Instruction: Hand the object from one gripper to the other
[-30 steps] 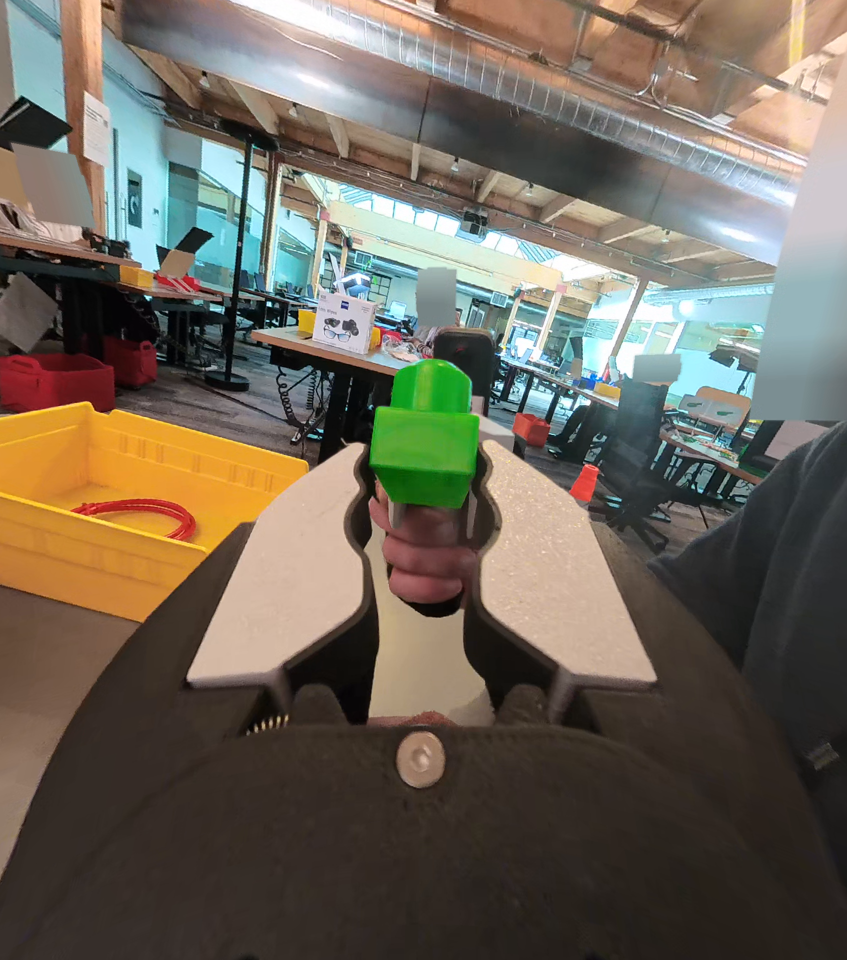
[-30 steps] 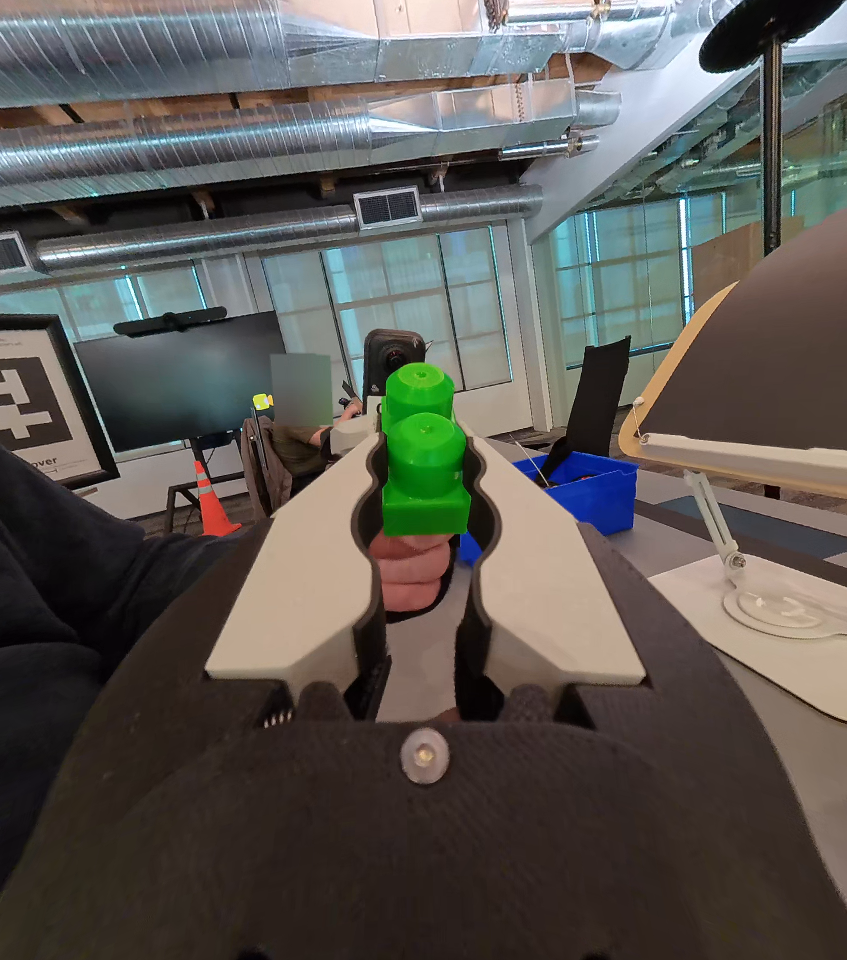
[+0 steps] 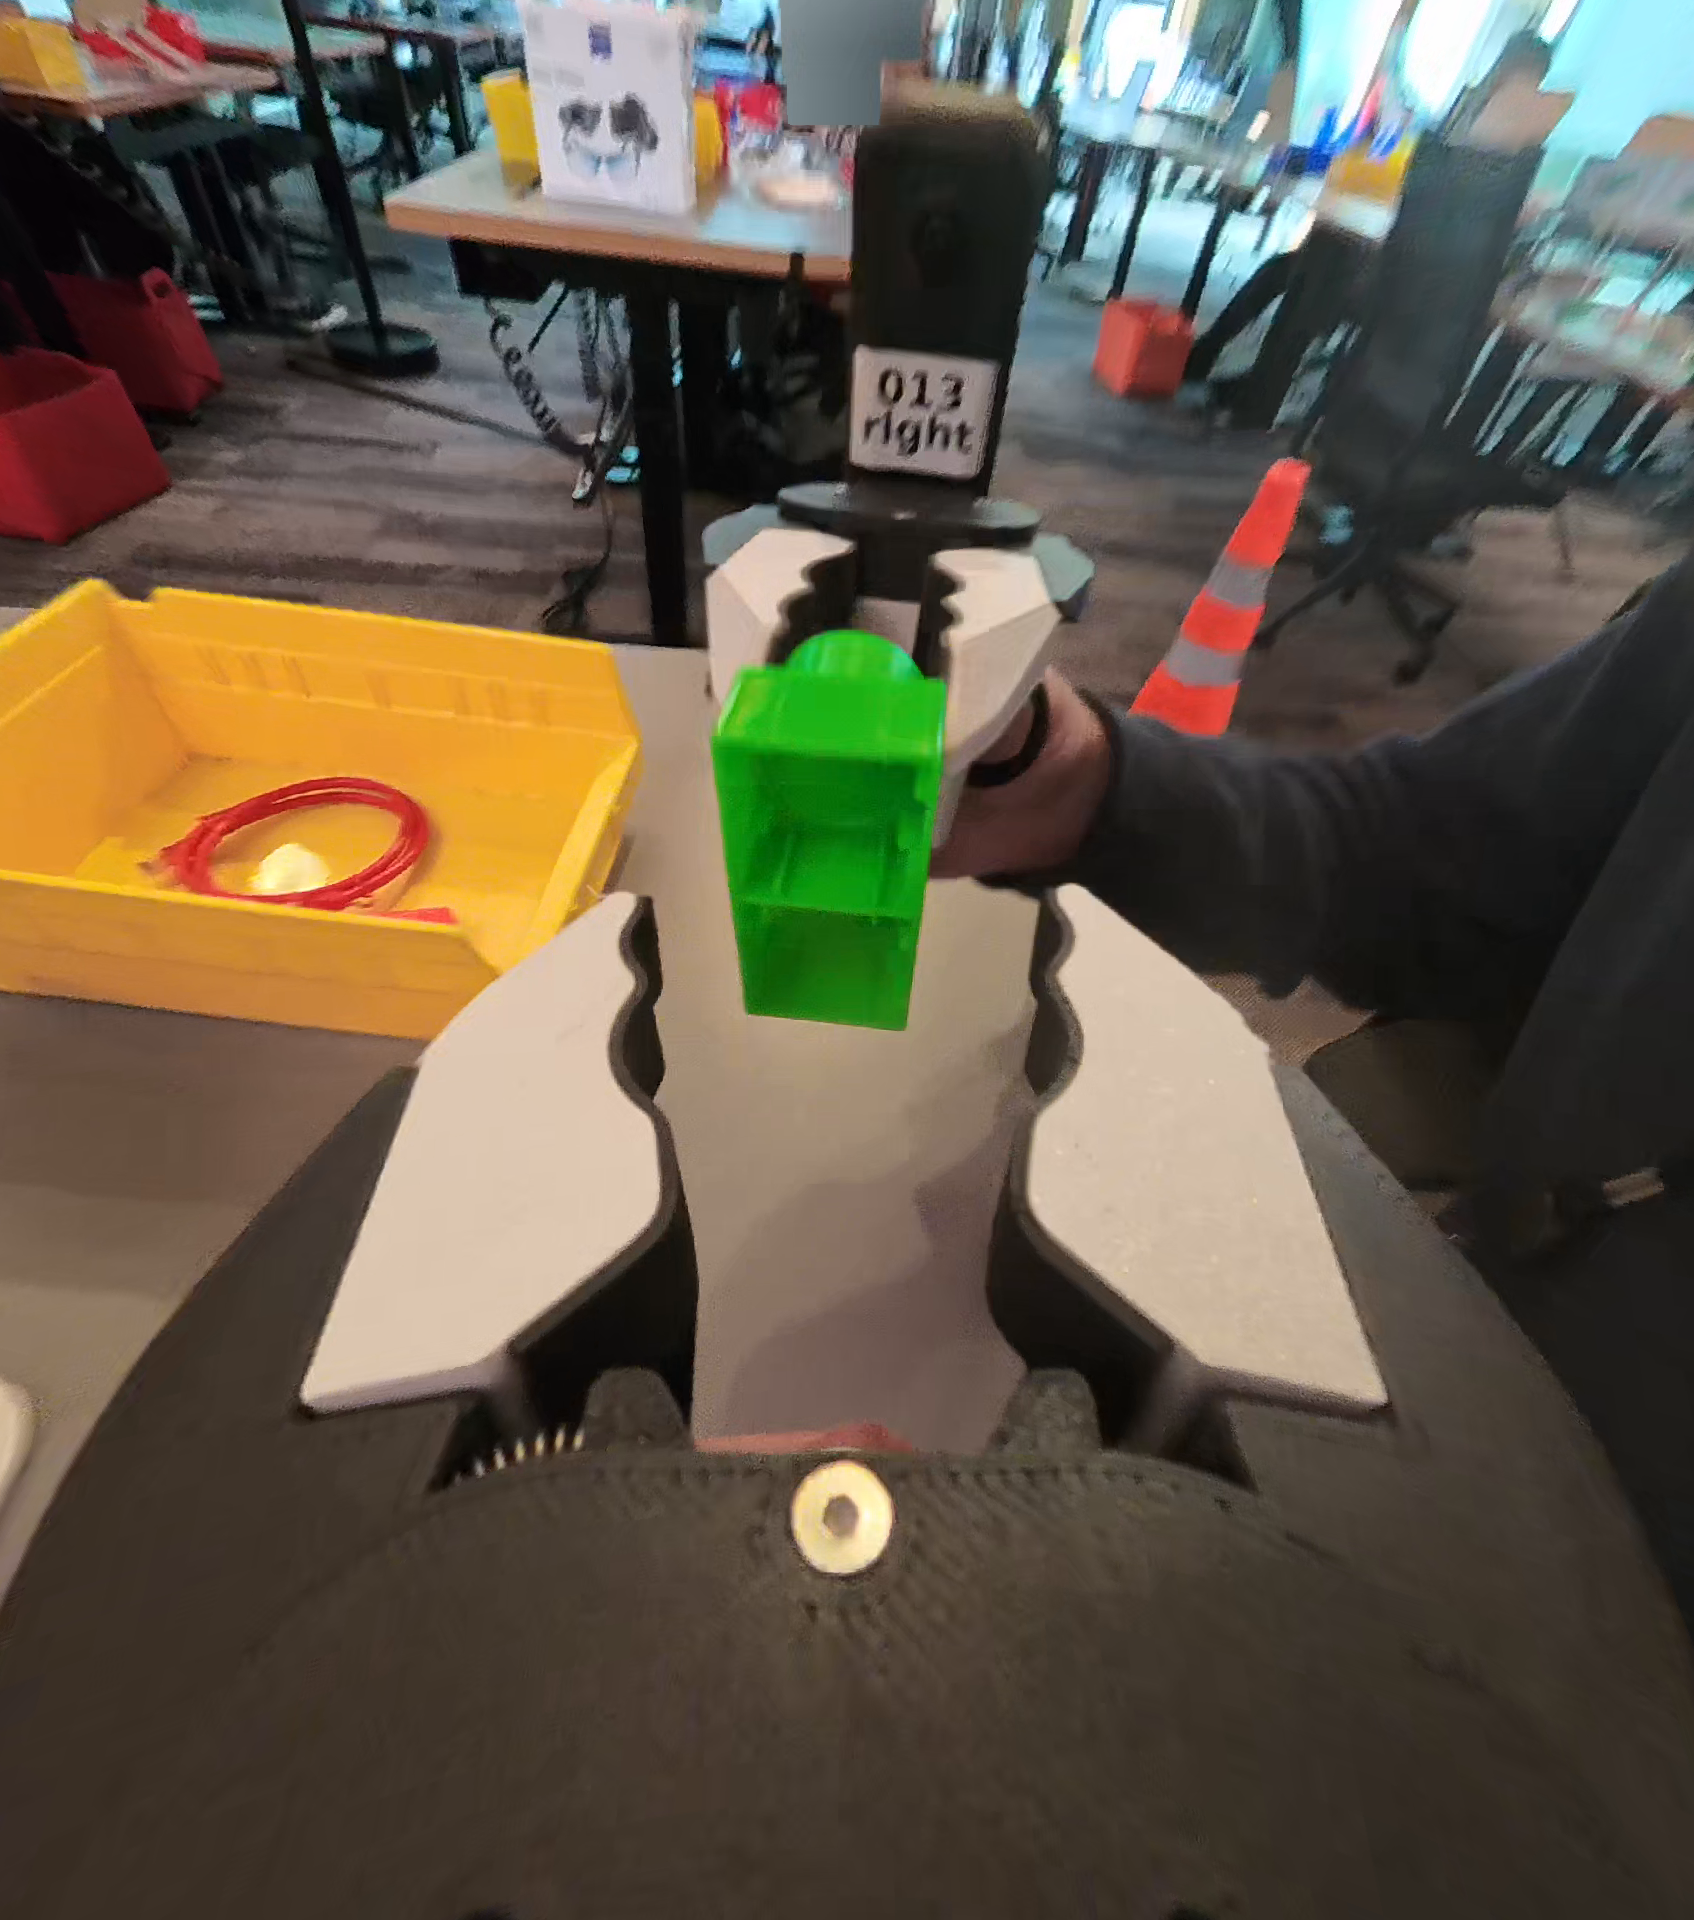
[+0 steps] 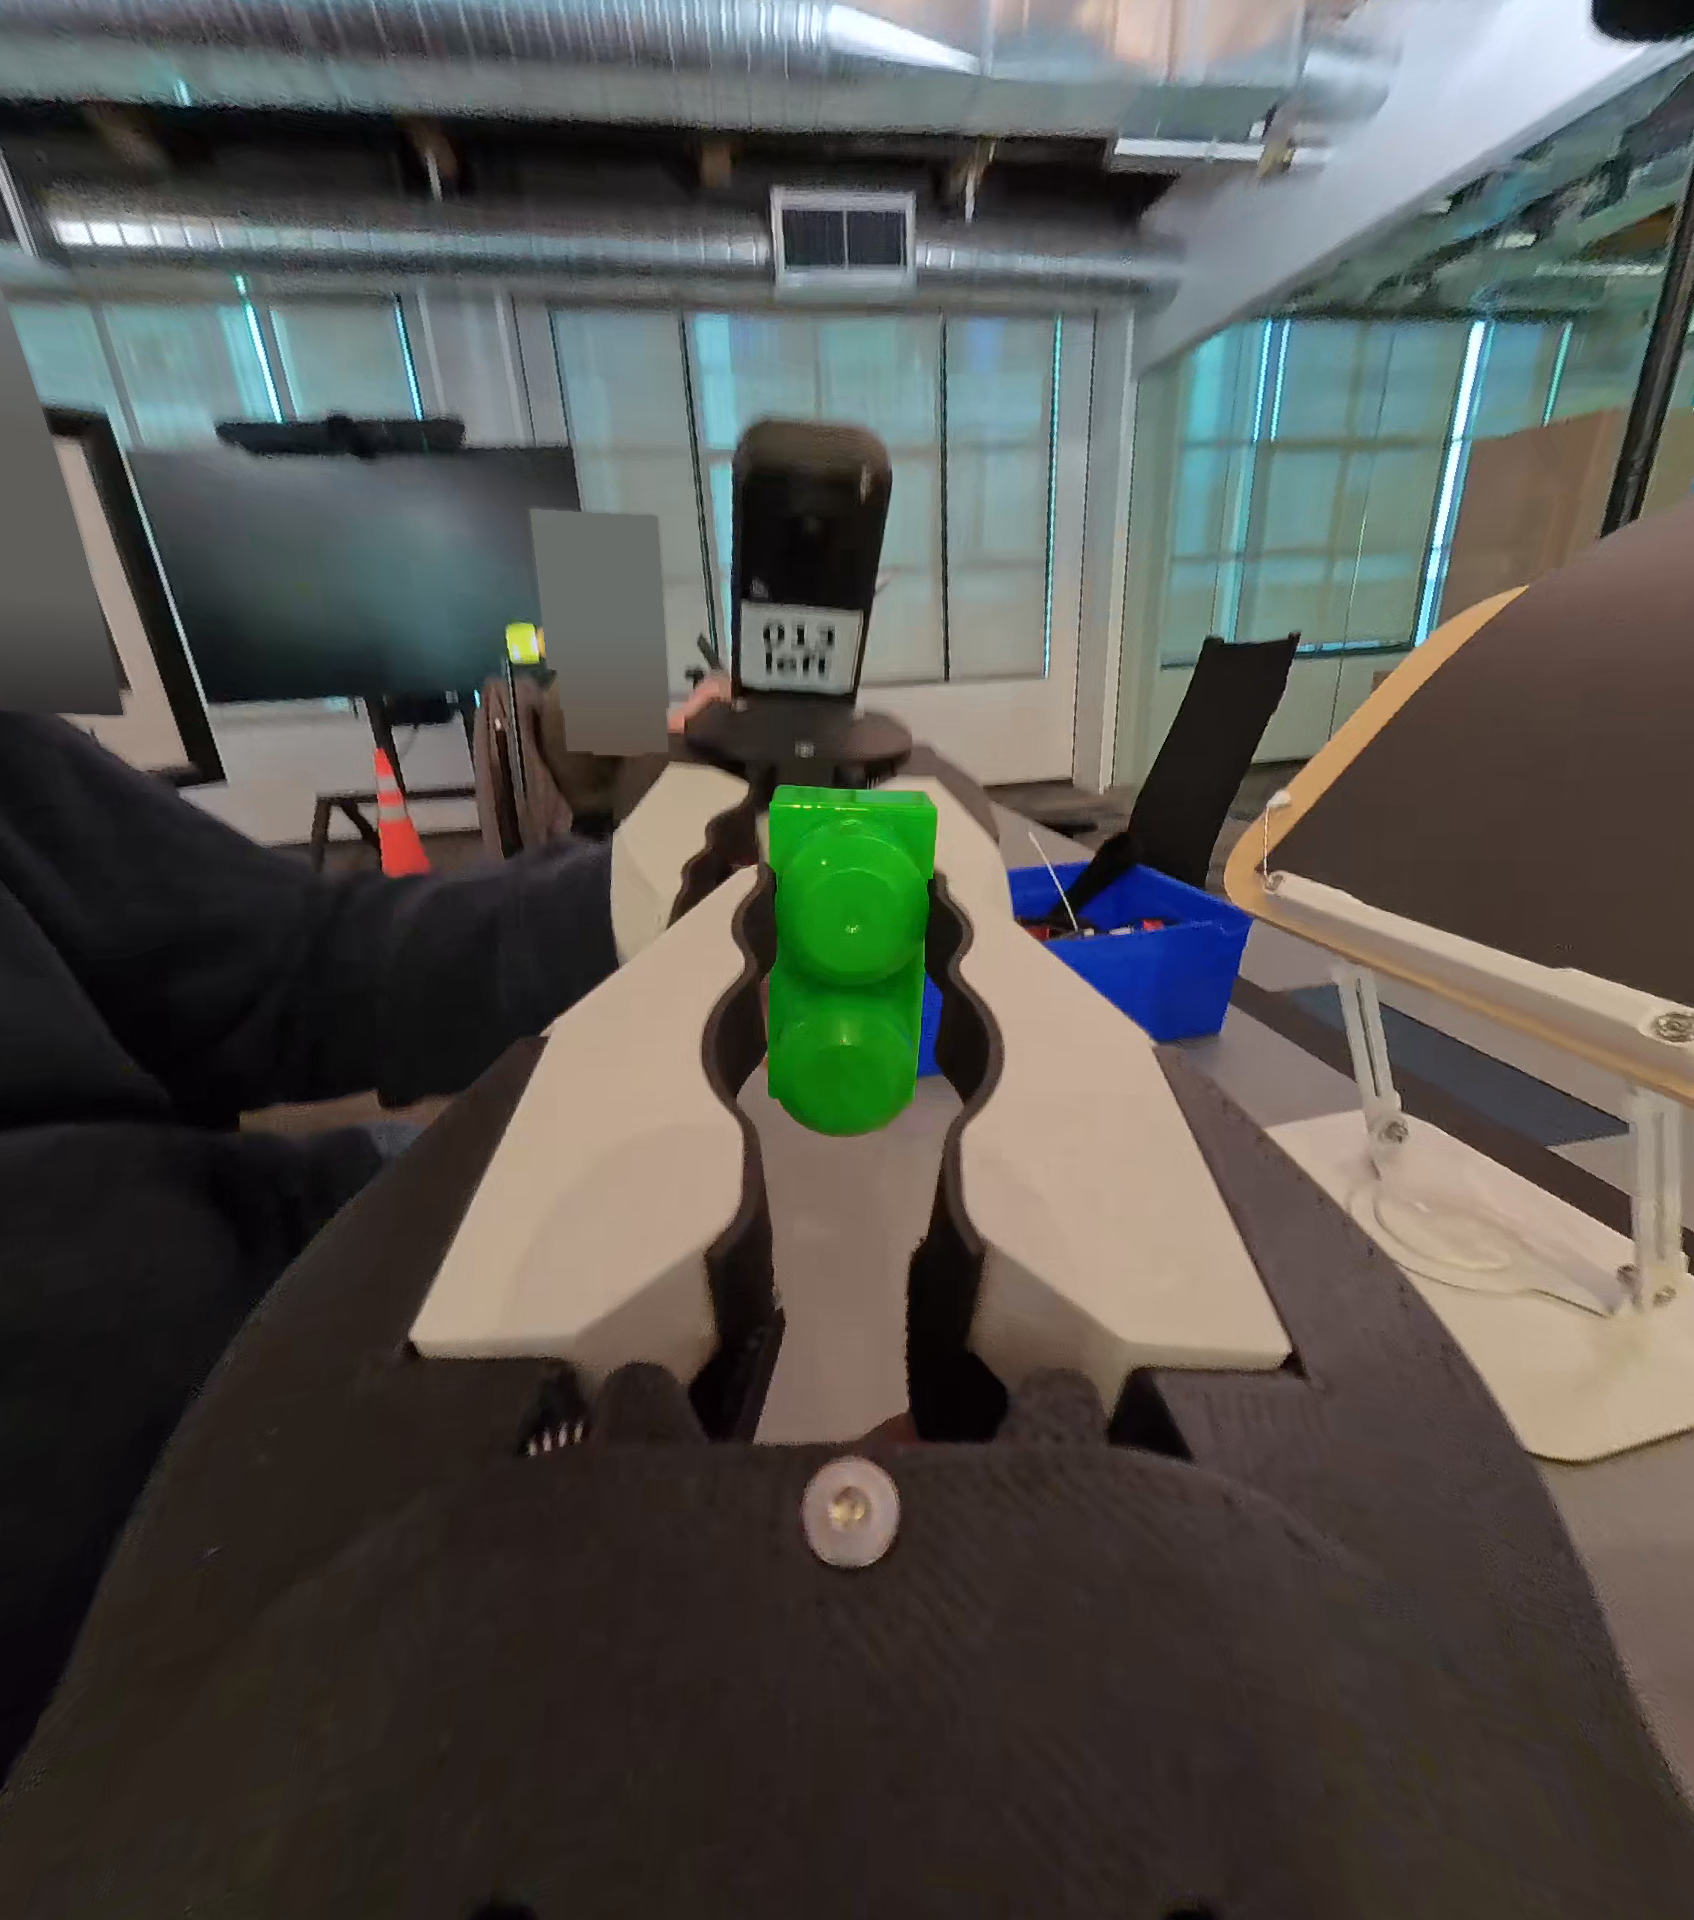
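Note:
A bright green two-stud brick (image 3: 827,831) hangs above the grey table. My right gripper (image 4: 848,883) is shut on the brick (image 4: 848,956), with the studs facing its camera. In the left wrist view the right gripper (image 3: 884,644) shows beyond the brick, held by a hand (image 3: 1019,790). My left gripper (image 3: 843,914) is open. The brick's hollow near end lies between its spread fingertips without touching them. In the right wrist view the left gripper (image 4: 801,821) shows behind the brick, jaws apart.
A yellow bin (image 3: 251,977) holding a red cable coil (image 3: 303,842) sits on the table at the left. A blue bin (image 4: 1165,966) and a white stand (image 4: 1549,1299) carrying a tilted board are at the right. An orange cone (image 3: 1227,613) stands on the floor beyond. My left and right fingertips are right by each other.
Both grippers were shut on the green brick. My left gripper has opened and let go, and the brick stays in the right gripper. Both views have tilted down towards the table.

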Available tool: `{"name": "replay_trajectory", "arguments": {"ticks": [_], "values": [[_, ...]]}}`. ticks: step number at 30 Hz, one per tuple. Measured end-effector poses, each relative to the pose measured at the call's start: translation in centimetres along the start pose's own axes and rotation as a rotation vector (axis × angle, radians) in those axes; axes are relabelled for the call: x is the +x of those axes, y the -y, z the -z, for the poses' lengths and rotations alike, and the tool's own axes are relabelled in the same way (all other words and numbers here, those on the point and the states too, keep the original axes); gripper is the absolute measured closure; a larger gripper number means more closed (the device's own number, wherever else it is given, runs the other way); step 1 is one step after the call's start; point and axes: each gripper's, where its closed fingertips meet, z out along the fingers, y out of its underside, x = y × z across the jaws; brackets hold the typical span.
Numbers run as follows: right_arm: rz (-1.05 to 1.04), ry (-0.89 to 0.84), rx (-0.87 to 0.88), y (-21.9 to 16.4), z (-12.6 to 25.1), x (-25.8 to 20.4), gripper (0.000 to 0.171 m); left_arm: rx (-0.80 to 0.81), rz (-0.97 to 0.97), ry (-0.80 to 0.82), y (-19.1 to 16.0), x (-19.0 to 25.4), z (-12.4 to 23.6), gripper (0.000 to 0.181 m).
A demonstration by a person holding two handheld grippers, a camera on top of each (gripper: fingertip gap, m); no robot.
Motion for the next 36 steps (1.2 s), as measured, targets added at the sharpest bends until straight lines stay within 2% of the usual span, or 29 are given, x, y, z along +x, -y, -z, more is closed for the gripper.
{"name": "replay_trajectory", "arguments": {"ticks": [4, 7, 10, 12, 15, 17, 21, 24, 27, 29, 31, 34, 36], "values": [[-0.051, 0.000, 0.101, 0.1, -0.2, -0.1, 0.145, 0.080, 0.078, -0.010, -1.2, -0.1, -1.0, 0.122], [-0.071, 0.004, 0.142, 0.0, -0.2, -0.3, 0.145, 0.173, 0.125, -0.055, -1.2, 0.4, -1.3, 0.143], [-0.080, -0.016, 0.141, -0.5, -0.1, -0.1, 0.145, 0.286, 0.158, -0.062, -0.6, 0.1, -0.4, 0.144], [-0.090, -0.021, 0.138, -0.9, -0.2, 0.0, 0.145, 0.296, 0.160, -0.046, -0.7, -0.2, -0.1, 0.144], [-0.094, -0.019, 0.092, -1.4, -0.3, 0.1, 0.145, 0.265, 0.152, -0.032, -1.1, -0.3, 0.2, 0.144], [-0.062, -0.047, 0.027, -1.7, -0.2, 0.5, 0.126, 0.227, 0.145, -0.018, -1.2, -0.5, 0.5, 0.144], [0.063, -0.051, -0.166, -1.8, -0.1, 0.5, 0.115, 0.019, 0.064, 0.010, -2.5, -0.4, 0.7, 0.144], [0.139, -0.018, -0.378, -2.9, -0.2, 0.3, 0.117, -0.139, -0.005, 0.043, -3.1, -0.4, 0.7, 0.144], [0.181, 0.022, -0.500, -3.5, -0.4, -0.1, 0.127, -0.260, -0.050, 0.062, -3.6, -0.4, 0.5, 0.144], [0.187, 0.035, -0.540, -3.8, -0.4, -0.2, 0.137, -0.313, -0.071, 0.085, -3.8, -0.6, 0.5, 0.144], [0.184, 0.024, -0.554, -3.8, -0.4, -0.1, 0.137, -0.325, -0.068, 0.092, -3.8, -0.7, 0.7, 0.144], [0.174, 0.024, -0.481, -3.1, -0.7, -0.3, 0.137, -0.302, -0.076, 0.107, -3.3, -0.6, 0.8, 0.144], [0.146, 0.020, -0.384, -2.2, -0.8, -0.3, 0.137, -0.233, -0.054, 0.106, -2.6, -0.6, 0.9, 0.144]]}}
